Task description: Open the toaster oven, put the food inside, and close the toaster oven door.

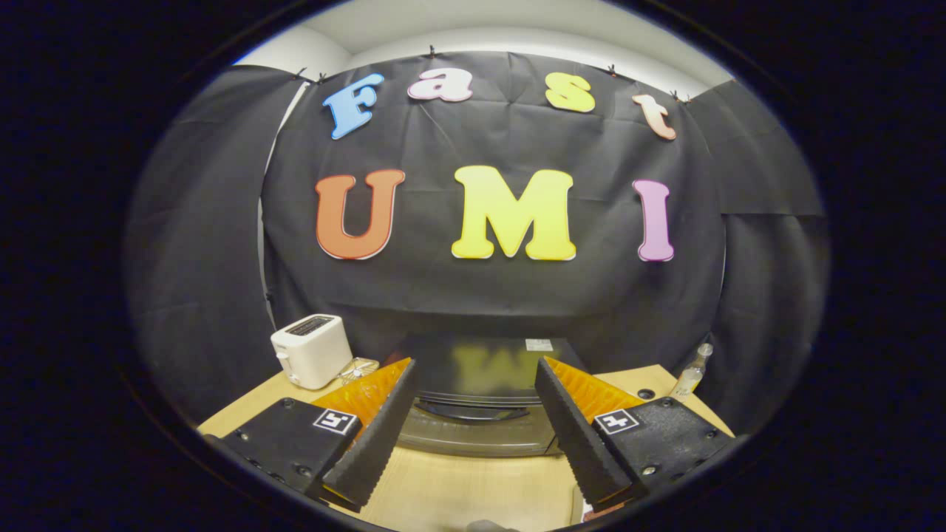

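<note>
My gripper (477,377) hangs wide apart and holds nothing, its two ridged black fingers (373,436) framing the oven (480,414) that sits just beyond them on the bench (465,488). From here I see the oven's dark, glossy top and the upper edge of its front, with a curved handle showing between the fingers; the door looks closed, though the lower front is hidden by the near stretch of bench and the sides are masked by the fingers. I cannot make out any food: a small crinkled clear packet (358,367) lies beside the left finger, half hidden behind its orange backing, and I cannot tell what is in it. A white toaster (312,350) stands on the bench's far left corner, apart from the oven. On the far right, a small clear bottle (692,373) stands at the edge, near a dark round hole (645,394) in the pale wood. A small white sticker (539,344) sits on the oven's top toward the back, too small to read. The bench is light wood grain, bare between the fingers and me. Black cloth (185,244) drapes the booth behind and to both sides, with pale wall (473,29) showing above it.
</note>
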A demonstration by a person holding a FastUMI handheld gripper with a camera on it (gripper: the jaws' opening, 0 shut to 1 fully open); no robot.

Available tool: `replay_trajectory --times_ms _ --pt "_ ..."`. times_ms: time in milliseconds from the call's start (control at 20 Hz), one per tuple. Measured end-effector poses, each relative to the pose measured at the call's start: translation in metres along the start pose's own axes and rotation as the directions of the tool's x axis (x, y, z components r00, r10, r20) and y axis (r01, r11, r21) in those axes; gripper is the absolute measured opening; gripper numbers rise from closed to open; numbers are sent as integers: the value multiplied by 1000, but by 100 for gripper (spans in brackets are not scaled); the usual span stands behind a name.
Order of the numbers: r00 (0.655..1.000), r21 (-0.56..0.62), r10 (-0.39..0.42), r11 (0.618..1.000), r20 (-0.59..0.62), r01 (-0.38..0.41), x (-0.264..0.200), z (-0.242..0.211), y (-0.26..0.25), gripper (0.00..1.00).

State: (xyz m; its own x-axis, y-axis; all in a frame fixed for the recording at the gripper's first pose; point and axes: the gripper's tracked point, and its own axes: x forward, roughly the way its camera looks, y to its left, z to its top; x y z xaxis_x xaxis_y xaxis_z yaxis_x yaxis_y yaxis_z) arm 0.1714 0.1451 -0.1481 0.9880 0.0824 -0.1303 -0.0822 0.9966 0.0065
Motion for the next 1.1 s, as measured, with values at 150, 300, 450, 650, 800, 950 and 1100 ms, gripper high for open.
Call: replay_trajectory --times_ms 150,300,450,650,800,950,1100 --pt "999 -4 -11 1000 -42 10 34 -23 2 100" --pt "995 -9 -24 1000 -92 23 61 -45 -1 100" --pt "990 -19 -42 999 -132 39 78 -64 -4 100" --pt "988 -18 -49 999 -146 47 83 -70 -6 100" --pt "986 3 -42 999 -161 43 79 -72 -6 100" --pt "984 33 -30 999 -178 36 71 -74 -5 100" --pt "982 21 -33 999 -186 38 62 -77 -5 100"
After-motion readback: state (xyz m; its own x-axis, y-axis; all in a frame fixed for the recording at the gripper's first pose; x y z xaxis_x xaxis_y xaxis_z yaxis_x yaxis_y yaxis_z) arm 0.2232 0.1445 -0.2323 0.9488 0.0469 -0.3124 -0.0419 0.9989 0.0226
